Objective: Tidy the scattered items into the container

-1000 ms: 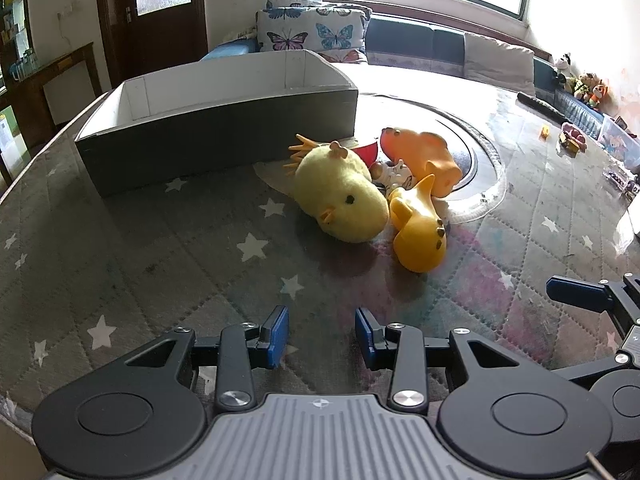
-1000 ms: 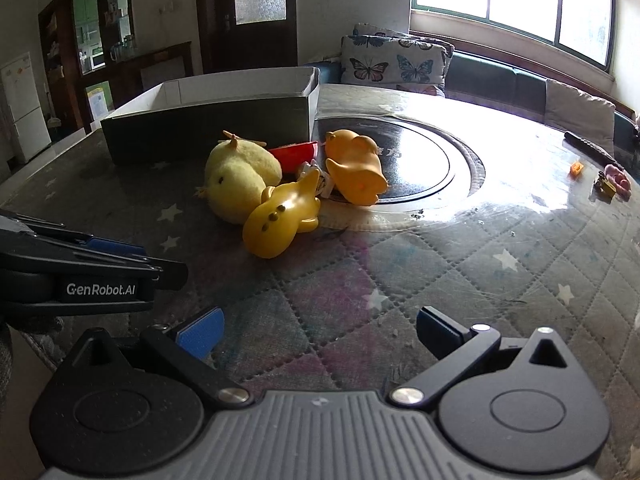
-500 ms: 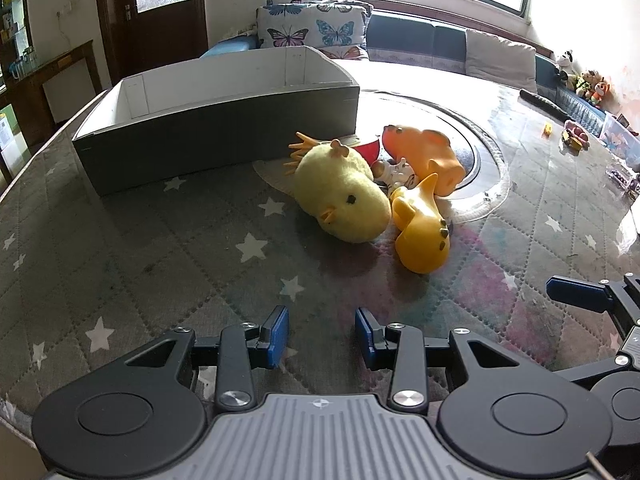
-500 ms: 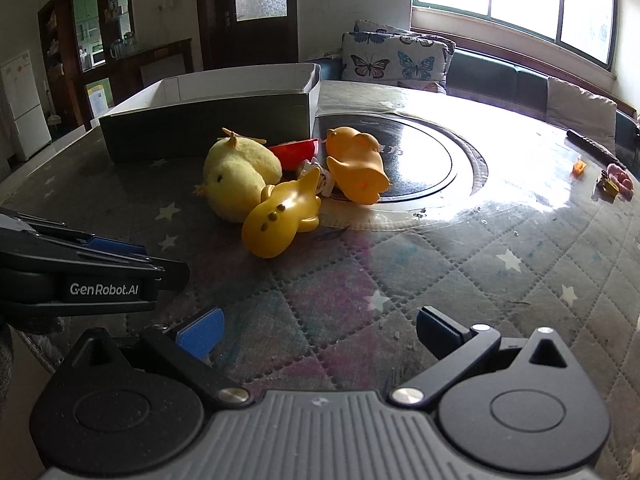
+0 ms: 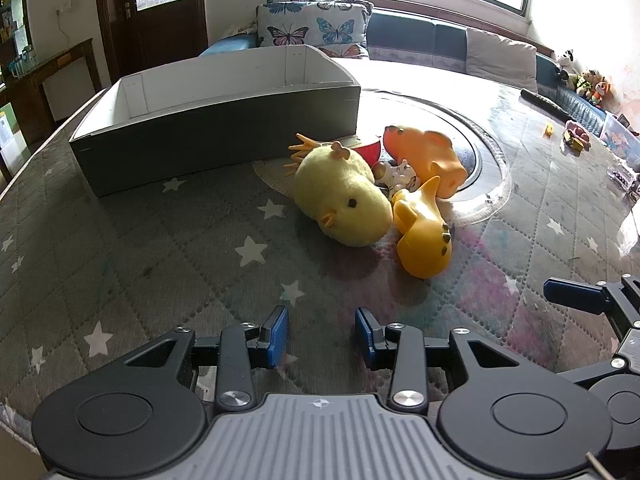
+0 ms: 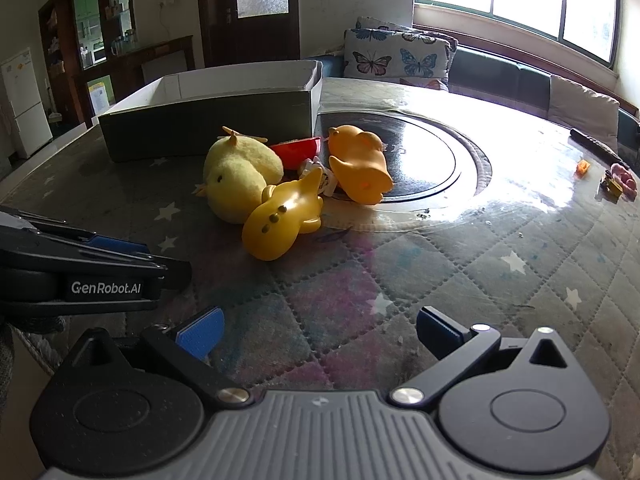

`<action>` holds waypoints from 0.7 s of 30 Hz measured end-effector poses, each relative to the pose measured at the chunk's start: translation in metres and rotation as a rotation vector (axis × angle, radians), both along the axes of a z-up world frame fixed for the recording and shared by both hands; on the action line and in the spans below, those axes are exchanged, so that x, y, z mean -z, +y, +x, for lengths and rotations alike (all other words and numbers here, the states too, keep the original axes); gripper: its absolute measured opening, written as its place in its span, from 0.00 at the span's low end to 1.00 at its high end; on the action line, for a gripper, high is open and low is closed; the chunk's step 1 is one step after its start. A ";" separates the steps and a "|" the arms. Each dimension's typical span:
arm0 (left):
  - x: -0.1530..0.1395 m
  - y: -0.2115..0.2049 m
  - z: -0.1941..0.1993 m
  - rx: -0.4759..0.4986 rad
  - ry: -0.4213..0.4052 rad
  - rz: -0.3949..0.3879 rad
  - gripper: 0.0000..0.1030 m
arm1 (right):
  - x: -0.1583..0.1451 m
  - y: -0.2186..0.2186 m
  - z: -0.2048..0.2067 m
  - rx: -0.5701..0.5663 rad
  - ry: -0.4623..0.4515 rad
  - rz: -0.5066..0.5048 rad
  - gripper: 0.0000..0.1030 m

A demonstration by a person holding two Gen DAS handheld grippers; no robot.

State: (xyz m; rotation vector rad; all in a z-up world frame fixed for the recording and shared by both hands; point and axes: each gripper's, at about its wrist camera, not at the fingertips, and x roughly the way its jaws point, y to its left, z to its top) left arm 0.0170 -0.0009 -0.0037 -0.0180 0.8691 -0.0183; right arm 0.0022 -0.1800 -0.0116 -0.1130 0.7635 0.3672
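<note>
A grey box with a white inside (image 5: 216,120) (image 6: 208,120) stands at the far left of the table. In front of its right end lies a heap of toys: a yellow plush chick (image 5: 340,200) (image 6: 236,176), a yellow rubber duck (image 5: 424,236) (image 6: 284,220), an orange rubber duck (image 5: 424,156) (image 6: 360,164), a red bowl (image 5: 370,148) (image 6: 298,150) and a small white figure (image 5: 396,176) (image 6: 320,176). My left gripper (image 5: 321,336) is open and empty, short of the chick. My right gripper (image 6: 318,332) is open wide and empty, short of the yellow duck.
A round glass turntable (image 6: 424,160) sits mid-table behind the toys. Small toys (image 6: 616,180) and a dark remote (image 6: 592,144) lie at the far right edge. A sofa with butterfly cushions (image 5: 316,32) runs behind the table. The left gripper's side (image 6: 80,272) shows in the right wrist view.
Both grippers have crept slightly forward toward the toys. The jaws have not changed and no toy has moved.
</note>
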 end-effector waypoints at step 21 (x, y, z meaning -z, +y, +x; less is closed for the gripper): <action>-0.003 0.005 0.016 0.003 0.014 -0.012 0.39 | -0.001 0.005 0.016 -0.003 0.035 0.001 1.00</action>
